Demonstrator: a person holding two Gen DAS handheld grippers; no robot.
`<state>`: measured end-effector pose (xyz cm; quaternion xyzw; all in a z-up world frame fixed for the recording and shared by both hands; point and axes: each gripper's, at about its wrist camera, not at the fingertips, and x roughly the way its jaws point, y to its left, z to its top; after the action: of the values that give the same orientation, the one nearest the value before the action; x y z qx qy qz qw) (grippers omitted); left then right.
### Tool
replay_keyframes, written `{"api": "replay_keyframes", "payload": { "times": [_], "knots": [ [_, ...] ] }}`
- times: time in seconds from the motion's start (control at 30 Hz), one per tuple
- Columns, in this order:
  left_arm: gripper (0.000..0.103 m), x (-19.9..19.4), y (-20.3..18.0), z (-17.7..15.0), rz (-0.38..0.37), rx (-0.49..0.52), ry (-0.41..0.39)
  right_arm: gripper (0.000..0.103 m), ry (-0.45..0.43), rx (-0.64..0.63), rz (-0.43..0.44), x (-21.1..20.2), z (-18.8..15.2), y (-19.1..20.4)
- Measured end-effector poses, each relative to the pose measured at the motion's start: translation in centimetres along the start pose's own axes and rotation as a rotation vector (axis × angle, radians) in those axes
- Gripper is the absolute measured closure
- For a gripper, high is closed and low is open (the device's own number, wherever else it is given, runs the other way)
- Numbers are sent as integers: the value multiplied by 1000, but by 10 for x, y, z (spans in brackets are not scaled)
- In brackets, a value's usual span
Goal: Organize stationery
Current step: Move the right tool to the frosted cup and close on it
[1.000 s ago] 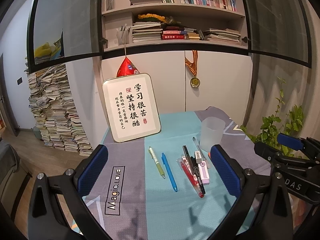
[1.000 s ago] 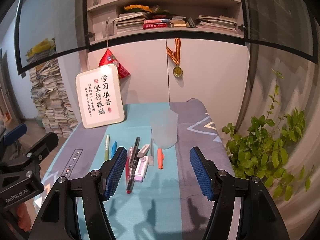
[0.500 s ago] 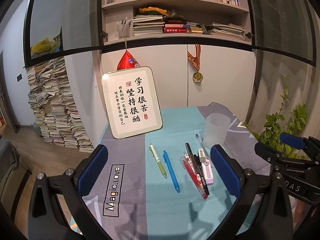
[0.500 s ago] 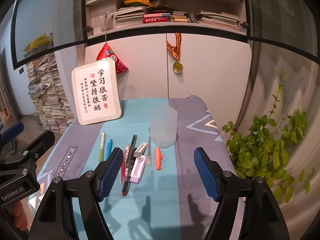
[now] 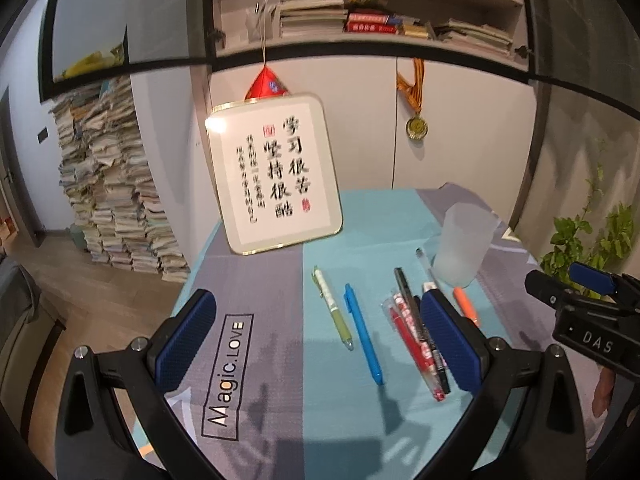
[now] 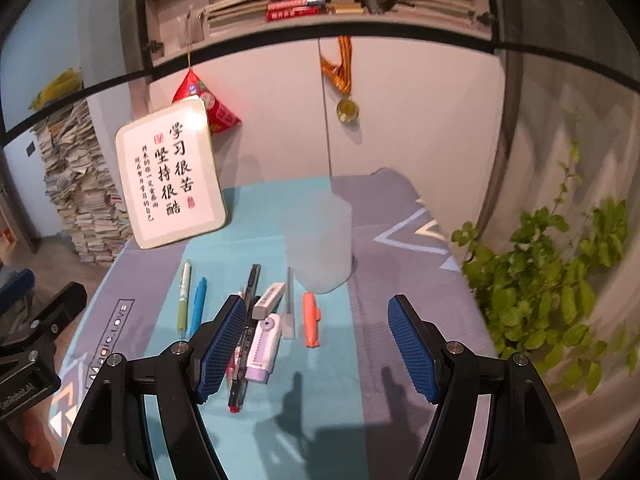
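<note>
Since every pen lies flat on the desk (image 6: 400, 264) and the frosted cup (image 6: 320, 246) looks empty, the sorting has, by my judgement, not begun. From the left: a green pen (image 6: 184, 300), a blue pen (image 6: 198, 306), a bundle of red and black pens (image 5: 416, 332), a white eraser (image 6: 269, 295), a lilac correction tape (image 6: 262, 346), a clear pen (image 6: 289, 308) and an orange marker (image 6: 310, 318), all just in front of the cup. The left tongs (image 5: 316, 344) gape wide and empty above the desk; the right tongs (image 6: 316, 350) likewise stand apart, gripping nothing. Everything is left to gather.
</note>
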<state>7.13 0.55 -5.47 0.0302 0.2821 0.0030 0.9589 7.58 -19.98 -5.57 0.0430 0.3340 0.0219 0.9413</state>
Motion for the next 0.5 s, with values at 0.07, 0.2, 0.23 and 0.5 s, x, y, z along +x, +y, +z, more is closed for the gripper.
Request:
{"api": "replay_keyframes", "payload": {
  "times": [0.07,0.2,0.23,0.5],
  "knots": [
    [1,12,1,-2,-1,2,21,29,4,-18,7,14,3,2],
    [1,35,3,-3,-7,5,55,29,14,-97,4,43,10,4],
    [1,40,3,-3,-11,5,60,29,15,-117,4,51,13,4],
    [1,89,0,1,-38,18,114,29,62,-288,19,115,30,4]
  ]
}}
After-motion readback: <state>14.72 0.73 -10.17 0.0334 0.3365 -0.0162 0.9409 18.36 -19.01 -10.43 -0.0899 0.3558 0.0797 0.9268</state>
